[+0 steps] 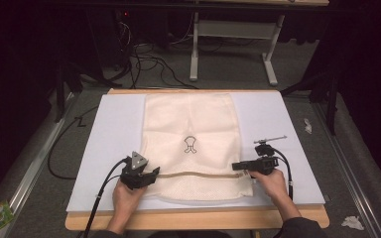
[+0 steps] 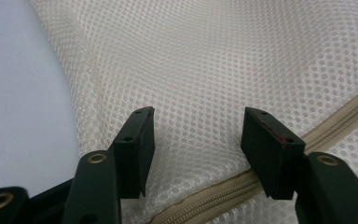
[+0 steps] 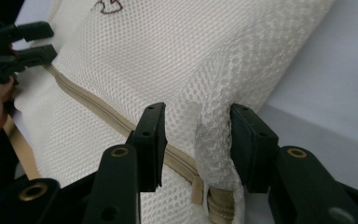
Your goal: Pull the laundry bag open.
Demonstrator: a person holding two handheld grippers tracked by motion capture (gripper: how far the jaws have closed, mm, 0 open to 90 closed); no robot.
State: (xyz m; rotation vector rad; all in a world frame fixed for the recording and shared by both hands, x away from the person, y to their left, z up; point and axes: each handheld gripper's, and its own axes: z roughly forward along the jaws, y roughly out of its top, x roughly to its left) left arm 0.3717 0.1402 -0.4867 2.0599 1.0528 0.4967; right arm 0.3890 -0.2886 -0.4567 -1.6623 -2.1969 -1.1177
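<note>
On white desk mat, cream mesh zip bag w/ zipper running betw. left hand-held gripper, jaws apart, & right hand-held gripper, bunched mesh betw. half-open jaws.

Cream mesh zip bag, flat on white sheet

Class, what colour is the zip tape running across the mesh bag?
The zip is tan, darker than the cream mesh bag; the left gripper view shows it best.
</note>
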